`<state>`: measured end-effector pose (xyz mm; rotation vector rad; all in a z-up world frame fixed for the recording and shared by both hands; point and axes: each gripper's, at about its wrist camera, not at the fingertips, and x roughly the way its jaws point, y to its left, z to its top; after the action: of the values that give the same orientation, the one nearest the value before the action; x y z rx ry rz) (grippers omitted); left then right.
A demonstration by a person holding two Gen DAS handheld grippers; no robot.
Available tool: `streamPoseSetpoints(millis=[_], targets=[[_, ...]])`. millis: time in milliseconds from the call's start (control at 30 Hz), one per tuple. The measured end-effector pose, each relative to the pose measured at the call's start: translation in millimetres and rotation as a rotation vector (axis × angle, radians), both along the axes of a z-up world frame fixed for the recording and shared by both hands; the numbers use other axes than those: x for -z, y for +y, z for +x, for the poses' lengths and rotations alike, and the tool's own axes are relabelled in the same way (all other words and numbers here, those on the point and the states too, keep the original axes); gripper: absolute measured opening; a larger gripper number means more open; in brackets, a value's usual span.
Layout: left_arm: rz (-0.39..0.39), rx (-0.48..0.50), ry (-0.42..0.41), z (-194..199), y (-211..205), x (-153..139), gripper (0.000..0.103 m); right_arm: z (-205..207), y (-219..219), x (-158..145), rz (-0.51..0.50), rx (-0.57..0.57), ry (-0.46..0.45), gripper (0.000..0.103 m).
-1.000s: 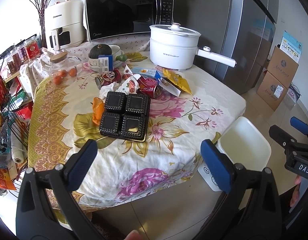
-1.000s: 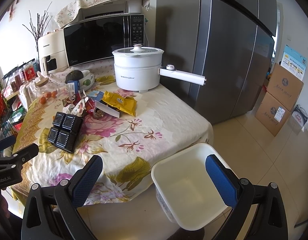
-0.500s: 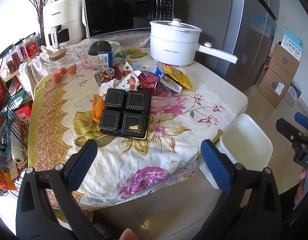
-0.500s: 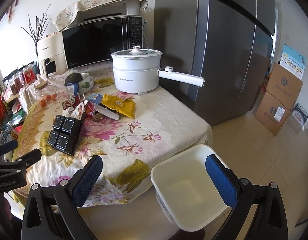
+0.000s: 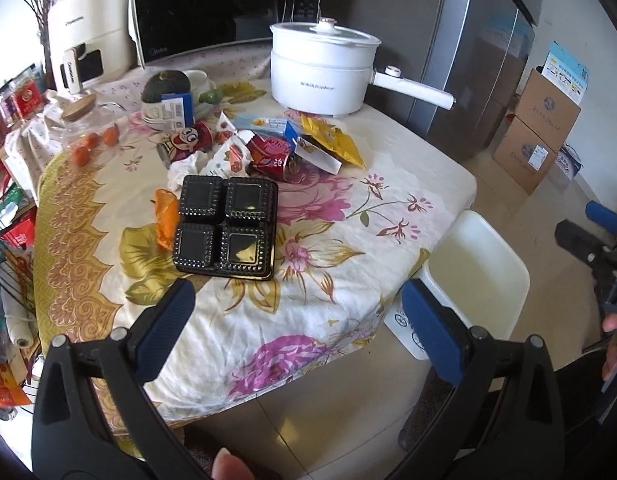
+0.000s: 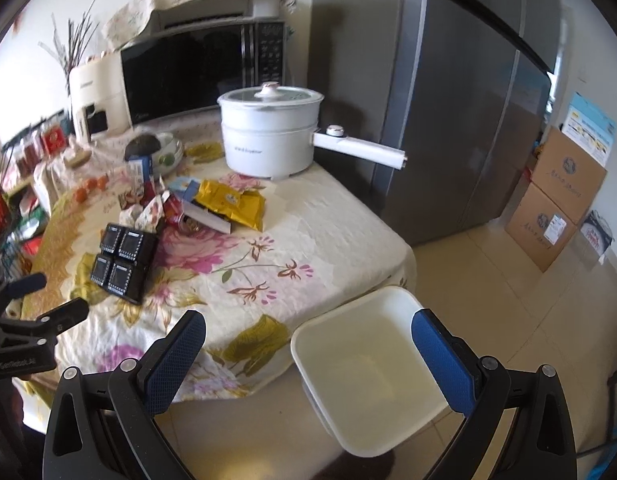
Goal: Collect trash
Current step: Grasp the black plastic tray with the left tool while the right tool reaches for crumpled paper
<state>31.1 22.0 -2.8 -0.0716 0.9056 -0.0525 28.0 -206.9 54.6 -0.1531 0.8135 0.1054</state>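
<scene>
Lying flat, black tray (image 5: 227, 227), long axis toward pot (image 5: 323, 68).

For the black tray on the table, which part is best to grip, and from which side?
Probably the near edge of the black tray, approached low from the table's front by the left gripper, open just before it. The tray lies flat and is wider than the jaws, so only its thin rim fits; the far side is crowded by wrappers and a can.
</scene>
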Motion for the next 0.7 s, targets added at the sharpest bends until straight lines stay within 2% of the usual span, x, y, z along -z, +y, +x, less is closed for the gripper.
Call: streamPoseSetpoints(millis=[133, 233, 333, 433, 467, 533, 667, 700], targets=[[-0.059, 0.002, 0.081, 22.6, 18.3, 0.0, 0.102, 22.5, 9.4, -13.5, 0.013, -0.021, 0.019, 0.103], [-0.104, 0.000, 0.154, 42.9, 28.9, 5.8, 0.102, 44.1, 15.4, -10.5, 0.019, -0.032, 0.053, 0.103], [-0.124, -0.020, 0.191, 60.1, 39.8, 14.8, 0.102, 72.6, 18.7, 5.5, 0.052, -0.048, 0.132, 0.103], [-0.110, -0.046, 0.203, 76.0, 54.0, 32.6, 0.102, 87.6, 11.4, 29.6, 0.092, -0.036, 0.162, 0.103], [-0.116, -0.057, 0.207, 80.6, 60.2, 44.0, 0.102, 91.7, 8.8, 38.7, 0.094, -0.028, 0.189, 0.103], [-0.119, -0.072, 0.270, 92.1, 66.6, 63.1, 0.101, 102.5, 6.8, 57.7, 0.094, -0.045, 0.281, 0.103], [-0.103, -0.050, 0.290, 109.3, 66.9, 72.9, 0.099, 111.2, 7.2, 60.4, 0.043, -0.066, 0.258, 0.103], [-0.107, -0.049, 0.295, 111.4, 68.2, 73.1, 0.095, 113.1, 6.6, 59.9, 0.034, -0.069, 0.251, 0.103]])
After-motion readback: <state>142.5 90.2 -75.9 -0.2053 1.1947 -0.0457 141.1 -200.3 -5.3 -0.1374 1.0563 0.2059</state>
